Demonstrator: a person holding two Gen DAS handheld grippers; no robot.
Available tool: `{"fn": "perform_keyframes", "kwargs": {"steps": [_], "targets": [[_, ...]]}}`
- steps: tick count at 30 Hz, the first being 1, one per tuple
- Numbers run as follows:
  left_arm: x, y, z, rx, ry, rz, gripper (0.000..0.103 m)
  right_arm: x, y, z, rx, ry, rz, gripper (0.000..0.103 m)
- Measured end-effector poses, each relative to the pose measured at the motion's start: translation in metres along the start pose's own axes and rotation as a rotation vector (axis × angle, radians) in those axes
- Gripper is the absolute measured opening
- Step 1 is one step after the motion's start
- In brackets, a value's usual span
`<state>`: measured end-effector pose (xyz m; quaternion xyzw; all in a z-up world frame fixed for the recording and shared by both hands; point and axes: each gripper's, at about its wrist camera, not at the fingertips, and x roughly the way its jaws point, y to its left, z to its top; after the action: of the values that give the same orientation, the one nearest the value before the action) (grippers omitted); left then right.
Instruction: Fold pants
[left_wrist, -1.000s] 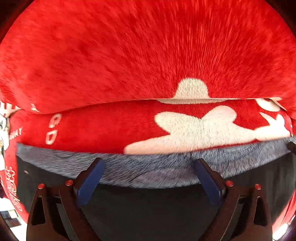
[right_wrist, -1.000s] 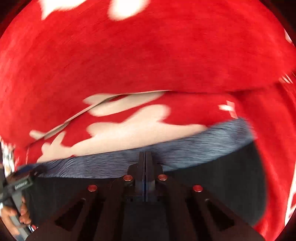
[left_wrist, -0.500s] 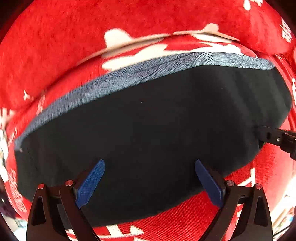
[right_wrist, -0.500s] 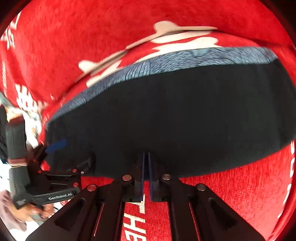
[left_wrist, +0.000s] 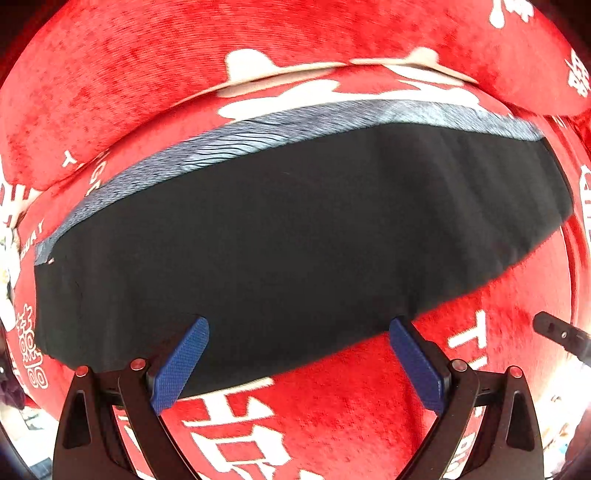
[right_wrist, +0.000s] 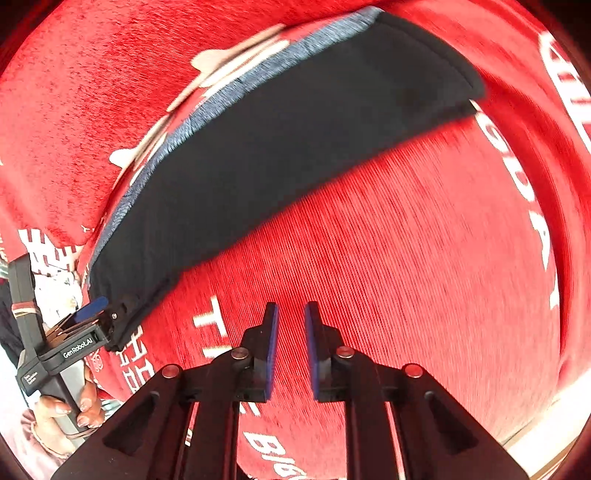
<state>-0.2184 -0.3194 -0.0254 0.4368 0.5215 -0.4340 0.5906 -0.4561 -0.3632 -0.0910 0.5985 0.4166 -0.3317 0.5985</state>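
Observation:
The black pants (left_wrist: 295, 229) lie folded flat on a red cloth, with a blue-grey waistband (left_wrist: 280, 133) along the far edge. They also show in the right wrist view (right_wrist: 280, 147). My left gripper (left_wrist: 299, 363) is open and empty, its blue pads wide apart at the near edge of the pants. My right gripper (right_wrist: 290, 350) is slightly open and empty, over bare red cloth near the pants' near edge. The left gripper (right_wrist: 92, 325) also shows at the pants' left corner in the right wrist view.
The red cloth (right_wrist: 406, 258) with white lettering covers the whole surface, and a raised red cushion or fold (left_wrist: 184, 55) rises behind the pants. The right gripper's tip (left_wrist: 557, 332) shows at the right in the left wrist view. A hand (right_wrist: 66, 410) holds the left gripper.
Both grippers have pulled back from the pants, which now lie flat in full view. The right gripper, shut before, has opened a little and moved off the fabric.

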Motion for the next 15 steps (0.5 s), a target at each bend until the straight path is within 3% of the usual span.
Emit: {"fn": "perform_keyframes", "kwargs": {"steps": [10,15], "targets": [[-0.019,-0.044,0.008,0.055,-0.031,-0.020,0.100,-0.010,-0.022,-0.019,0.097,-0.021,0.021,0.028],[-0.013,-0.049,0.033,0.037,-0.057,-0.019,0.100,-0.029,-0.048,-0.003,0.199,-0.112,0.101,0.028]]}}
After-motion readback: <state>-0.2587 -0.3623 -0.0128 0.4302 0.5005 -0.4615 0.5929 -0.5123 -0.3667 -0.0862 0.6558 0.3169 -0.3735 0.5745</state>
